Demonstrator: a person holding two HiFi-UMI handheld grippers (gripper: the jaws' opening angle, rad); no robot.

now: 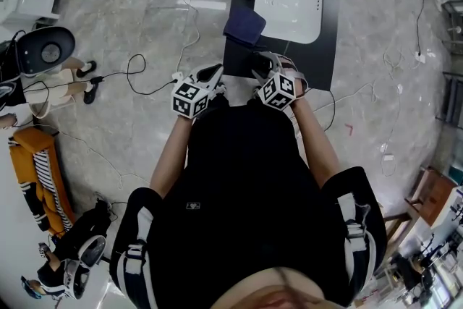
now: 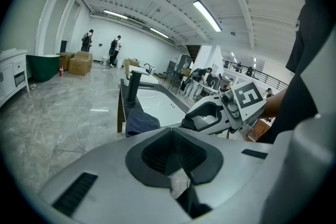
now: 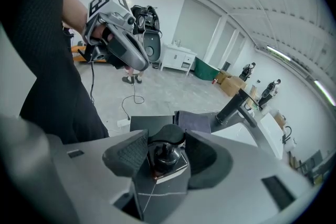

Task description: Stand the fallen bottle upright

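I am holding the right hand-held gripper (image 3: 167,150) spread around the dark bottle (image 3: 168,162), which is sitting near the seven o'clock corner of the desk (image 3: 142,124). The pads are not pressing it. I judge that centring them on its body before closing is safest. The left hand-held gripper (image 2: 172,149), at nine o'clock, is pressed together and empty.

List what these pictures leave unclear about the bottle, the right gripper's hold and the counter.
The bottle: in the head view the right gripper covers it; the right gripper view shows only its top between the jaws, so standing or leaning is unclear.
Grip: black pads against the black bottle; contact unreadable.
The counter: far end cut off by the head view's top edge.
The people, left gripper view: too small.
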